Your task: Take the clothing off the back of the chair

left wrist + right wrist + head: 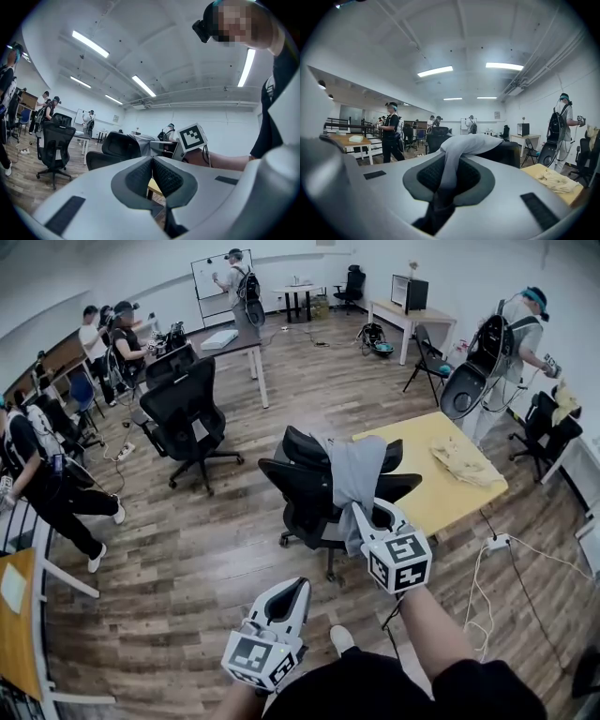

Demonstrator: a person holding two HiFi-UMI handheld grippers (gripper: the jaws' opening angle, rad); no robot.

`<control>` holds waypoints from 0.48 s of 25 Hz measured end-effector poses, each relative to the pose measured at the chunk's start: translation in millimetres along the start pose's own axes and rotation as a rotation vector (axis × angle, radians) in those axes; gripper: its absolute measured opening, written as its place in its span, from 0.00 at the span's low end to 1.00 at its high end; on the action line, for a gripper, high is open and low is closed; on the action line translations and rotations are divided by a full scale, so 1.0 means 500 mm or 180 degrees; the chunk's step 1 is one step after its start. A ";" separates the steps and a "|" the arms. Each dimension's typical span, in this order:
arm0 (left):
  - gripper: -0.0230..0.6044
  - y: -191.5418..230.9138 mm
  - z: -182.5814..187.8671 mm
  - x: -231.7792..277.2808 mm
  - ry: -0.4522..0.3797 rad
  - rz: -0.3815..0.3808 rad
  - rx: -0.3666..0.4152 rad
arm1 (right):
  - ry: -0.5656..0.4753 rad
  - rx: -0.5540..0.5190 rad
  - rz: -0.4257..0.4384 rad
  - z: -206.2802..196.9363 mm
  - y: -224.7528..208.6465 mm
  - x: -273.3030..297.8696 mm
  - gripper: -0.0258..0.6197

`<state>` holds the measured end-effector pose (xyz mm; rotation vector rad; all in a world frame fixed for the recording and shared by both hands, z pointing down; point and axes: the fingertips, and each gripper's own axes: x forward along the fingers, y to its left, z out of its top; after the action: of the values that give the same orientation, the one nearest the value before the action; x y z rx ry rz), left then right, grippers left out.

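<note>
A grey garment (pixel 357 474) hangs over the back of a black office chair (pixel 302 486) in the middle of the head view. My right gripper (pixel 363 514) is at the garment's lower edge, shut on the cloth. In the right gripper view the grey garment (pixel 466 143) runs from the chair back (pixel 508 153) down between the pads of the right gripper (pixel 449 164). My left gripper (pixel 292 592) is lower left, apart from the chair. In the left gripper view the left gripper (pixel 152 161) has its pads together with nothing between them, and the chair (pixel 119 145) stands ahead.
A yellow table (pixel 441 493) with a cream cloth (pixel 466 463) stands right behind the chair. A second black chair (pixel 187 413) is at the left, and a power strip with cable (pixel 497 542) lies on the wood floor. Several people stand around the room.
</note>
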<state>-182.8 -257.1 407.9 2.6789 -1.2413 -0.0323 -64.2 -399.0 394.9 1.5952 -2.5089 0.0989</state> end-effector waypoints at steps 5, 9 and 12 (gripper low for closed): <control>0.07 -0.039 -0.006 -0.053 0.0005 -0.0055 0.0021 | -0.0041 -0.0018 0.0008 0.006 0.040 -0.067 0.12; 0.07 -0.067 -0.018 -0.093 0.0006 -0.0102 0.0001 | -0.0040 -0.0024 0.0001 -0.004 0.073 -0.118 0.12; 0.07 -0.087 -0.035 -0.117 0.0043 -0.0153 -0.0013 | -0.0025 -0.0015 -0.0002 -0.015 0.094 -0.157 0.12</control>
<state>-186.2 -182.6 413.7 2.7006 -1.1718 -0.0234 -73.1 -307.7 390.3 1.5976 -2.5127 0.0867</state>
